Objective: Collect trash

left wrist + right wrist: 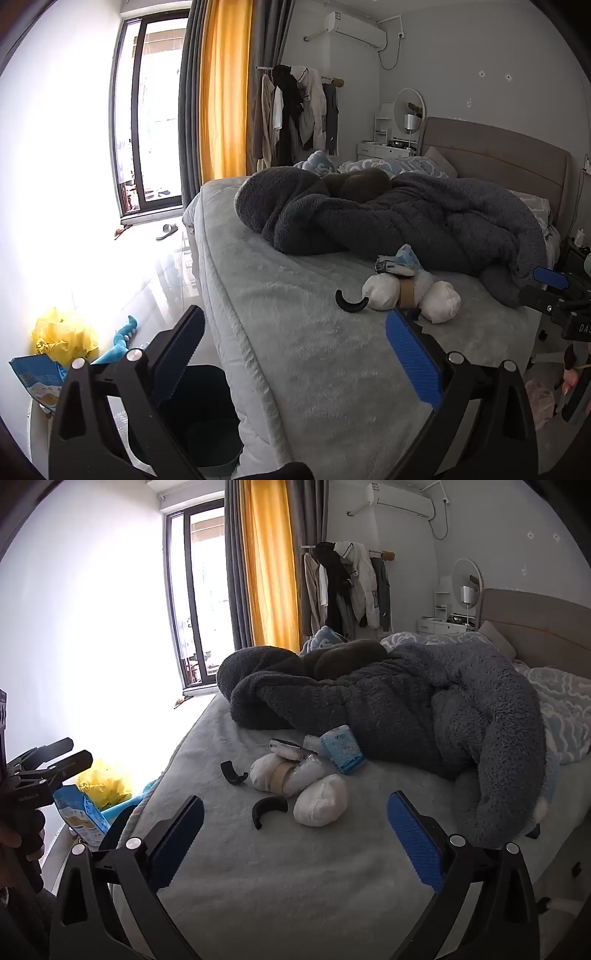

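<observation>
Fleecy blanket crowds the wrappers; both your grippers' fingers gape empty, so a careless reach may snag it.

bed | grey blanket heaped behind white wads | black curved pieces beside wads | blue packet against blanket
</observation>
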Tool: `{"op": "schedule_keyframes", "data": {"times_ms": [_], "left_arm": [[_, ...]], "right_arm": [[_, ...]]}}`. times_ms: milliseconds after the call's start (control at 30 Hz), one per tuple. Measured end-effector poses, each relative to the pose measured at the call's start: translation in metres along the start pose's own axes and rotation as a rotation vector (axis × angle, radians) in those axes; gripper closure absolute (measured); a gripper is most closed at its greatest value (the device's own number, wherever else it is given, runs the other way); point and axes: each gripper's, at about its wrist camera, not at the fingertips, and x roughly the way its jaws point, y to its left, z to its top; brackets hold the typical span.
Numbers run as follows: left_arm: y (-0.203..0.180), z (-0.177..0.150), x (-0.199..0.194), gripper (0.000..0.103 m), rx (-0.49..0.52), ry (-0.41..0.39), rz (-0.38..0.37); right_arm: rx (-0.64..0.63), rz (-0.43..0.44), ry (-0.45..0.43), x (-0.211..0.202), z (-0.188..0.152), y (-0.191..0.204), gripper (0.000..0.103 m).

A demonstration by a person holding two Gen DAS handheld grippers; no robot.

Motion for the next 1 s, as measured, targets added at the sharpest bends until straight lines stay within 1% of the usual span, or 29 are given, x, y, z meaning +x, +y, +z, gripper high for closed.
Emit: {"op": "schedule_keyframes", "data": {"times_ms": [333, 1000], "left_arm": [[-0.003, -0.0007, 0.0008, 0.003, 0.015, -0.006, 0.005], [0.006, -0.001, 0.0038, 0.003, -0.029, 0.02, -0.004]], "right_arm": [[0.009, 0.003, -0.008, -0.0016, 0.0008, -0.0009, 0.003], [0.01, 0.007, -0.011, -0.0033, 0.0027, -0.0019, 0.003]]}}
